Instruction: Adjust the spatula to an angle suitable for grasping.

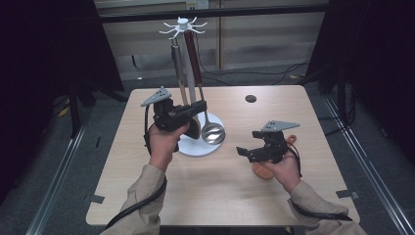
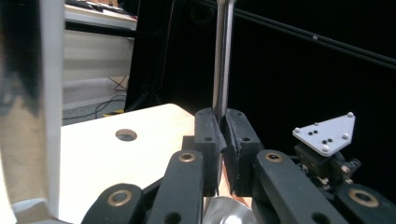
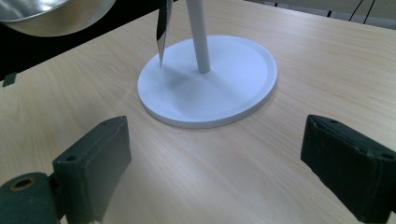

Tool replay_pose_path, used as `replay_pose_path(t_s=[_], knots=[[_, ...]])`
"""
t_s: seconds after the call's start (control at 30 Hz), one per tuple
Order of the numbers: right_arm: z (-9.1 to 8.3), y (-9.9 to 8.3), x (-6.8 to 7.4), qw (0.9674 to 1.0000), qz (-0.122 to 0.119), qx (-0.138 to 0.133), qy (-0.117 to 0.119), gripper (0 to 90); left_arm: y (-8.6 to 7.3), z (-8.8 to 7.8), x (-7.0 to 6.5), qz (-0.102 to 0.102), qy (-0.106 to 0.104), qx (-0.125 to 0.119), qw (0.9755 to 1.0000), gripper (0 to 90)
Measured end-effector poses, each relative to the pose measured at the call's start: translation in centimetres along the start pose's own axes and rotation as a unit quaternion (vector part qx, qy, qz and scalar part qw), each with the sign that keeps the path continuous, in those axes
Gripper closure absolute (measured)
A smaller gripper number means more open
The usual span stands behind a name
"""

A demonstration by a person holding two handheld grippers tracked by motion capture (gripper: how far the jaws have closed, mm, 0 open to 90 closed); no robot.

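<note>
High view: a white rack (image 1: 183,27) stands on its round base (image 1: 193,148) near the table's (image 1: 220,196) middle, with utensils hanging from its top hooks. The left gripper (image 1: 199,106) reaches in from the left and clamps the stem of the ladle (image 1: 213,131), whose bowl hangs just above the base. The right gripper (image 1: 243,152) hovers well apart to the right, over an orange thing (image 1: 262,171) on the table.

Left gripper view: the pads (image 2: 212,140) are closed on the ladle's steel stem (image 2: 223,56), and the bowl (image 2: 229,212) gleams below them.

Right gripper view: the jaws stand wide, with nothing between them, facing the base (image 3: 210,93).

The step looks like taking the ladle off its hook. Next, the left hand likely must lift it clear of the hook without swinging the neighbouring utensils.
</note>
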State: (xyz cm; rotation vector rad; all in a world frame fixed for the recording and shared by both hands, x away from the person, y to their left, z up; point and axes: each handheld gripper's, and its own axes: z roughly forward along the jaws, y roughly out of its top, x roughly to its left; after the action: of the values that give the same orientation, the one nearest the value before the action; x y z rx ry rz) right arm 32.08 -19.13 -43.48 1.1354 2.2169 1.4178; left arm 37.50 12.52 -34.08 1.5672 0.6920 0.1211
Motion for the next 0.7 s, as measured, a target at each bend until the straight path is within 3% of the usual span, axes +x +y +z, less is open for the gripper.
replay_pose_path(t_s=[0.4, 0.53, 0.6, 0.7], knots=[[0.0, 0.1, 0.2, 1.0, -0.003, 0.001, 0.004, 8.1, -0.6, -0.1, 1.0, -0.018, 0.031, -0.025, 0.9991, 82.3], [-0.1, 0.1, 0.3, 1.0, -0.007, -0.001, 0.005, 8.1, -0.8, -0.2, 1.0, -0.007, 0.044, -0.025, 0.9987, 81.6], [0.0, 0.1, 0.3, 0.9999, -0.012, 0.0, 0.007, 8.1, -1.0, -0.3, 1.1, 0.009, 0.069, -0.031, 0.9971, 81.2], [-0.1, 0.2, 0.5, 0.9999, -0.011, -0.002, 0.006, 8.1, -1.2, -0.3, 1.3, 0.003, 0.074, -0.042, 0.9964, 80.4]])
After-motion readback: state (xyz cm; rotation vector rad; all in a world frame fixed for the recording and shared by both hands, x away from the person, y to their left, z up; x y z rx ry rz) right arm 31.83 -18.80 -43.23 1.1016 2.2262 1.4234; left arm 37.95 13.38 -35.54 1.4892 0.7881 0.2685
